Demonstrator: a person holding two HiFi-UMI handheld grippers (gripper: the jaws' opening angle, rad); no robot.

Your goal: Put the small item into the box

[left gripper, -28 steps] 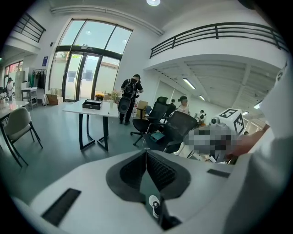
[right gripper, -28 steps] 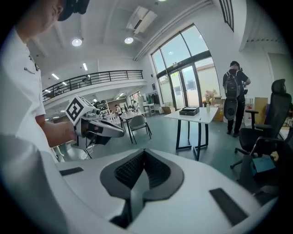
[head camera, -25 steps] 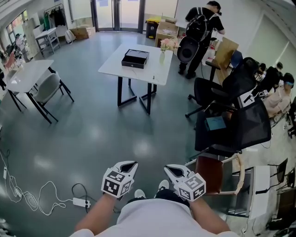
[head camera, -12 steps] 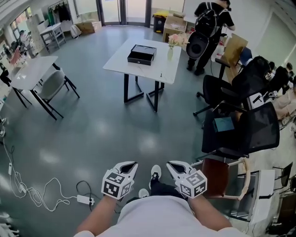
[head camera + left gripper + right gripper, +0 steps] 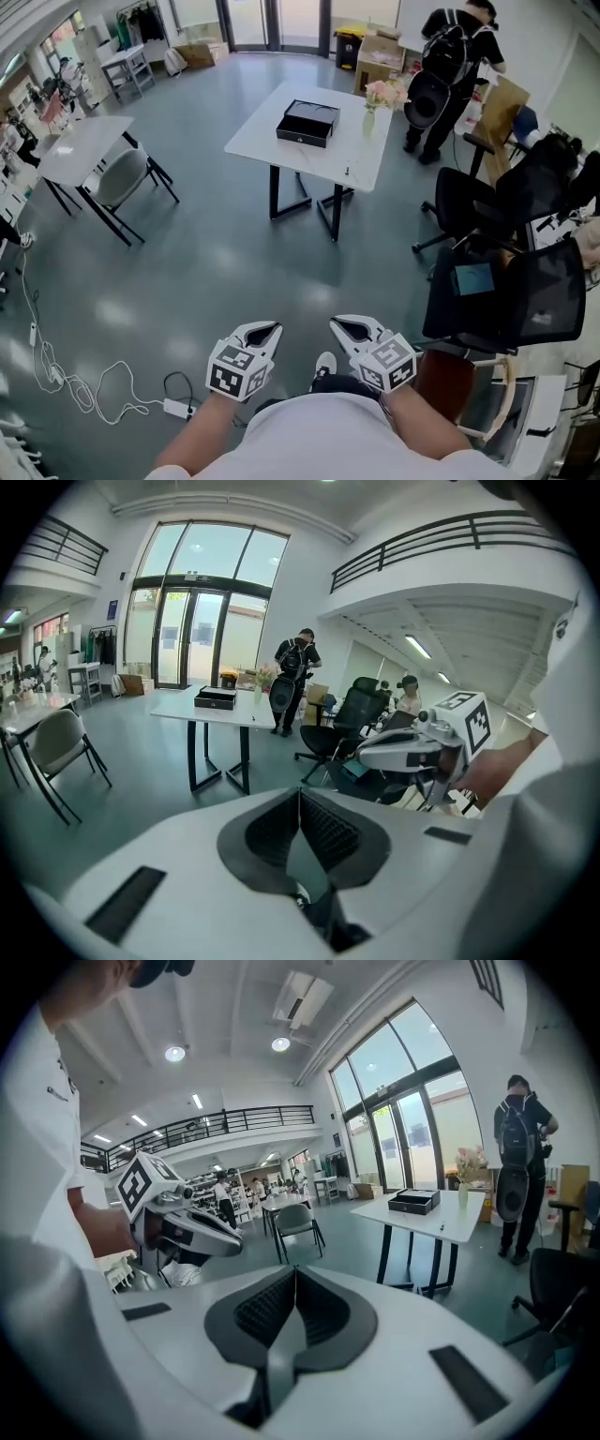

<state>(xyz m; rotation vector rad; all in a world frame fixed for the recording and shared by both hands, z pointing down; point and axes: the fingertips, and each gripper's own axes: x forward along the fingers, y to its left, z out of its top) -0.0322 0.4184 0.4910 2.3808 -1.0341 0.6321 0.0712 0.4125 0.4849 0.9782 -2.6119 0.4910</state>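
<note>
A black box (image 5: 307, 123) lies open on the white table (image 5: 272, 148) far ahead, with a vase of flowers (image 5: 370, 111) beside it. A small dark item (image 5: 347, 172) stands near the table's right edge. My left gripper (image 5: 270, 329) and right gripper (image 5: 338, 324) are held side by side close to my body, several steps short of the table. Both are shut with nothing between the jaws. The left gripper view shows its jaws (image 5: 300, 795) pressed together and the box (image 5: 216, 698) in the distance. In the right gripper view its jaws (image 5: 295, 1275) are also together, with the box (image 5: 414, 1202) on the table.
A person with a backpack (image 5: 457, 52) stands behind the table. Black office chairs (image 5: 511, 281) crowd the right side. A second white table (image 5: 80, 148) with a grey chair (image 5: 122, 178) stands at the left. Cables and a power strip (image 5: 173, 406) lie on the floor at my lower left.
The table with the box has come nearer and shifted down and to the right in the head view as I walk toward it. Both grippers stay shut in the same pose.
</note>
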